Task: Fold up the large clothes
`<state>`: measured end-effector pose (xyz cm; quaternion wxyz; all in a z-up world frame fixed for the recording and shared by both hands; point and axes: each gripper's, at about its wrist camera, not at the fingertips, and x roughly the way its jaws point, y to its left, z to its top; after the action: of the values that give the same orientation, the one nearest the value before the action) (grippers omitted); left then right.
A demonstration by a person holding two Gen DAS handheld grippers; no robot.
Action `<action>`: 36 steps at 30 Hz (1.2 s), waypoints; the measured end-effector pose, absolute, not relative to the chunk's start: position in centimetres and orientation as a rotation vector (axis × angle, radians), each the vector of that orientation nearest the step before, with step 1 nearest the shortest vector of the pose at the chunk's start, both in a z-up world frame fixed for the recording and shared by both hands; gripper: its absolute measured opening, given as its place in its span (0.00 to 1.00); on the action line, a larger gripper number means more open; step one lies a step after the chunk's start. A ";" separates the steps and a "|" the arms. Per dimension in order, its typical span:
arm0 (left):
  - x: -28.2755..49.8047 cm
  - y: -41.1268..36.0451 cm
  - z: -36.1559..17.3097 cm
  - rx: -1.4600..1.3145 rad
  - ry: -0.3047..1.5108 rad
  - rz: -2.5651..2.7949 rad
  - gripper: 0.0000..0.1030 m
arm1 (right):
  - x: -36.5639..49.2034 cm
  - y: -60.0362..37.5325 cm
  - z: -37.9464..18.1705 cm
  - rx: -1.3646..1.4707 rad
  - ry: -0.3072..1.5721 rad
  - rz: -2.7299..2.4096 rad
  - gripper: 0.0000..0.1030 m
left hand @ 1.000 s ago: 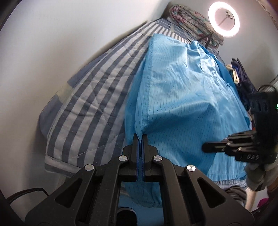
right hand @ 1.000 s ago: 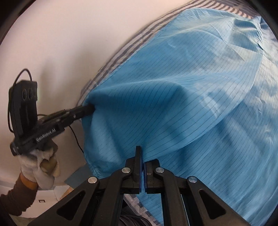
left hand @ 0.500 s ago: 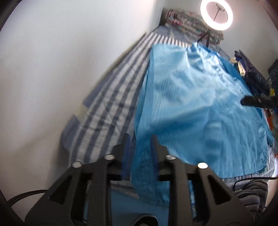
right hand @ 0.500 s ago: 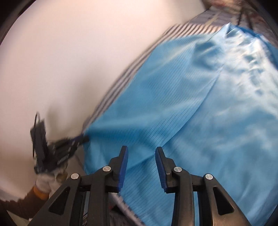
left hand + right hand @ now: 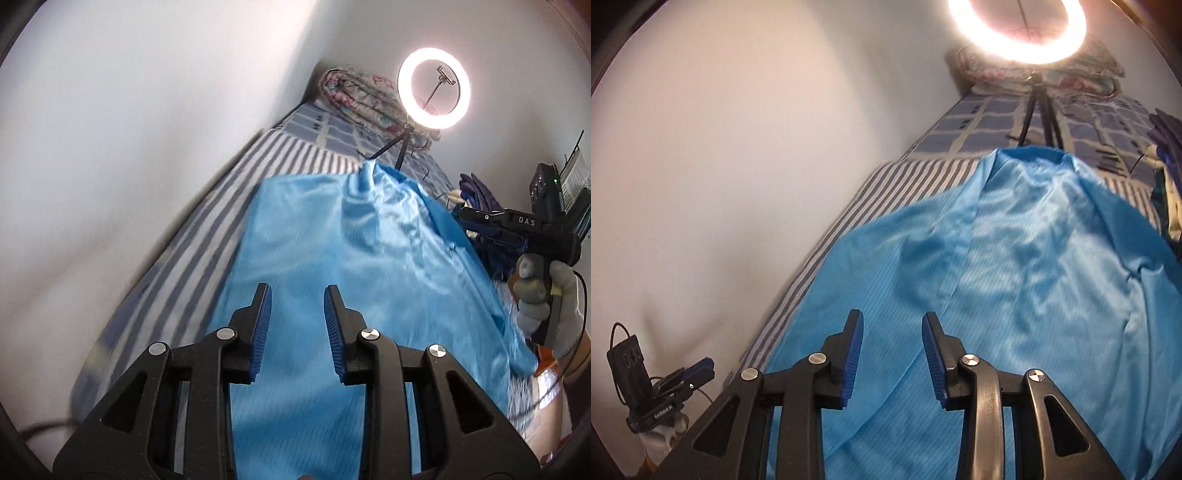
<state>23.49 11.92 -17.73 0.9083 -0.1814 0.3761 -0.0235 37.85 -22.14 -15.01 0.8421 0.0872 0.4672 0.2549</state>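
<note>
We hold the left gripper point(image 5: 297, 310) at 6 o'clock in its own view, jaws spread, blue pads point(image 5: 262, 328) facing each other with nothing between them. Directly beyond the pads lies the blue garment point(image 5: 354, 266), spread flat along the bed and running from 6 o'clock up toward 12 o'clock.

We hold the right gripper point(image 5: 892, 334) likewise at 6 o'clock in its view, jaws spread and gripping nothing; the garment point(image 5: 1015, 258) fills the area beyond it from 6 to 3 o'clock. In the left view the right gripper point(image 5: 480, 221) appears at 3 o'clock beside the garment's edge, held in a gloved hand point(image 5: 543, 299). In the right view the left gripper point(image 5: 690, 373) appears at 8 o'clock, off the near corner of the bed.

The striped sheet point(image 5: 207, 240) shows along the garment's side at 9 to 11 o'clock, against the white wall point(image 5: 129, 129).

Farther out, a ring light point(image 5: 434, 88) on a small tripod point(image 5: 1038, 107) stands on the bed at 1 o'clock, just beyond the garment's far end. A rolled floral quilt point(image 5: 354, 92) lies behind it. Dark clothing point(image 5: 476, 195) sits at 2 o'clock.
</note>
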 end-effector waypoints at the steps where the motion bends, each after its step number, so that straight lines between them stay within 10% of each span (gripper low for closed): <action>1: 25.3 11.7 -17.8 -0.385 0.773 -0.050 0.28 | 39.1 -22.4 -14.8 0.190 0.976 0.519 0.34; 20: 49.8 9.0 -26.1 -0.455 0.723 -0.029 0.28 | 56.1 -22.3 -21.4 0.332 1.028 0.400 0.34; 36: 51.7 9.0 -30.5 -0.493 0.753 -0.044 0.28 | 65.8 -18.6 -27.3 0.243 1.034 0.345 0.42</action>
<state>51.73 8.98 -30.50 0.9002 -0.2383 0.3639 -0.0213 65.78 -18.65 -27.27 0.8481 0.1151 0.4906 0.1638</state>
